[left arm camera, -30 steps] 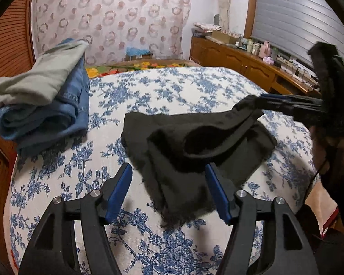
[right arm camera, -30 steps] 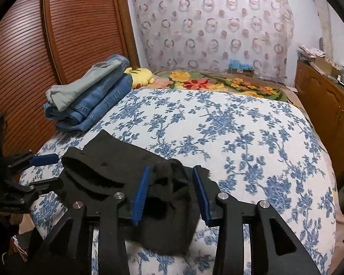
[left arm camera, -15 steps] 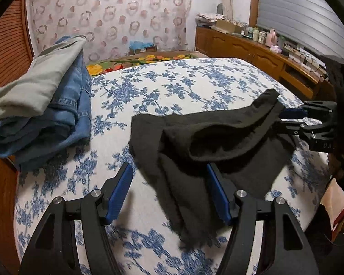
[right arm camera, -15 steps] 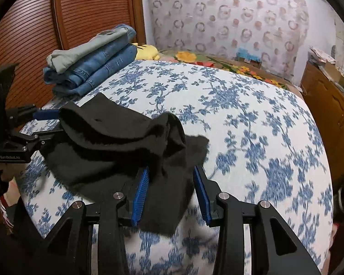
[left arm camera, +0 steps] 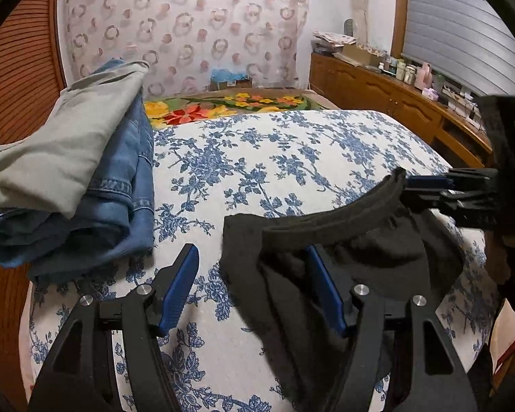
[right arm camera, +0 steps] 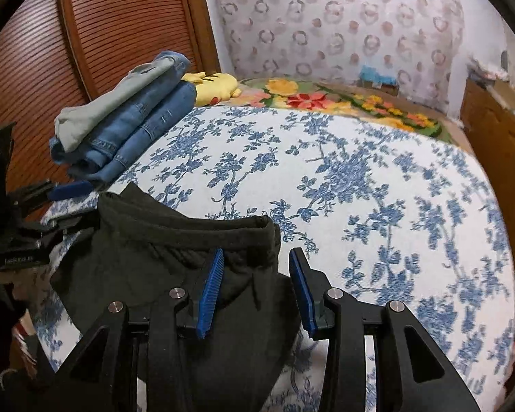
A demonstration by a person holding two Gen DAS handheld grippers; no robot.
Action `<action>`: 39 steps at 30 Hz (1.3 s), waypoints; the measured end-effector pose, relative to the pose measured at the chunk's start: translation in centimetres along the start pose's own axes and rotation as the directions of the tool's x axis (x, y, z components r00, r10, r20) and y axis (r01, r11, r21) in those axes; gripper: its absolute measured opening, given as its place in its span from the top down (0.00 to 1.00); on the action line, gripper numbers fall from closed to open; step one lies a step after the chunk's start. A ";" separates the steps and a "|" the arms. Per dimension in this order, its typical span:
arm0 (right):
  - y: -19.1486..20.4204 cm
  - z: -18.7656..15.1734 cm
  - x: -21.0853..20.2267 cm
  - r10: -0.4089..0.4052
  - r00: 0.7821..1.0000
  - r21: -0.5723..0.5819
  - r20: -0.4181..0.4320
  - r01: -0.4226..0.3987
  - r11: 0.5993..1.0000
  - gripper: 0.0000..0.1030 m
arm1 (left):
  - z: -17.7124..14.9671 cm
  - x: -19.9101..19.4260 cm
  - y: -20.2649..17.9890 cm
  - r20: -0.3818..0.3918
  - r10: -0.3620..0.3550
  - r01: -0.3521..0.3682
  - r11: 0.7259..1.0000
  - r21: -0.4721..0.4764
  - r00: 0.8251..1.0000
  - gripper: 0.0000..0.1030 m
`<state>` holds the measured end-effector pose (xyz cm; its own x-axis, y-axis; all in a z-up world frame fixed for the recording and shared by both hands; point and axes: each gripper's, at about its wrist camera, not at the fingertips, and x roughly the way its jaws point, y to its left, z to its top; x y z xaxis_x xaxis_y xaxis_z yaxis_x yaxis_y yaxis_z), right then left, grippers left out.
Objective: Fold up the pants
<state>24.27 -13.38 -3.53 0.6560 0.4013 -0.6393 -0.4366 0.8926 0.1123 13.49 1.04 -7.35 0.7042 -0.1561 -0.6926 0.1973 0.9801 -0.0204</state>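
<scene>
Two wrist-mounted fisheye cameras look forward and downward along their own gripper fingers, close above a floral bedspread (left arm camera: pixel 292 158). The left view faces the bed's right side and a wooden sideboard (left arm camera: pixel 377 86); the right view faces a slatted wardrobe (right arm camera: pixel 120 24). Both share the black pants (right arm camera: pixel 161 261), folded jeans stack (left arm camera: pixel 96 185) and patterned curtain (right arm camera: pixel 343 17).

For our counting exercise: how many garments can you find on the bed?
3, possibly more hidden: black pants at the near edge by the tongs; grey-green garment folded on top of blue jeans at the bed's left side.
</scene>
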 end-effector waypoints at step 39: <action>1.5 -8.2 -6.8 -0.002 1.000 0.049 -0.006 0.002 0.999 0.71 | -6.7 -3.5 -2.8 -0.043 -0.116 0.116 0.993 -0.011 0.992 0.62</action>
<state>14.08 -16.44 -5.24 0.6528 0.3983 -0.6443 -0.4046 0.9025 0.1479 5.92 -0.39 -9.66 0.6465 -0.2639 -0.7158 0.2705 0.9566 -0.1083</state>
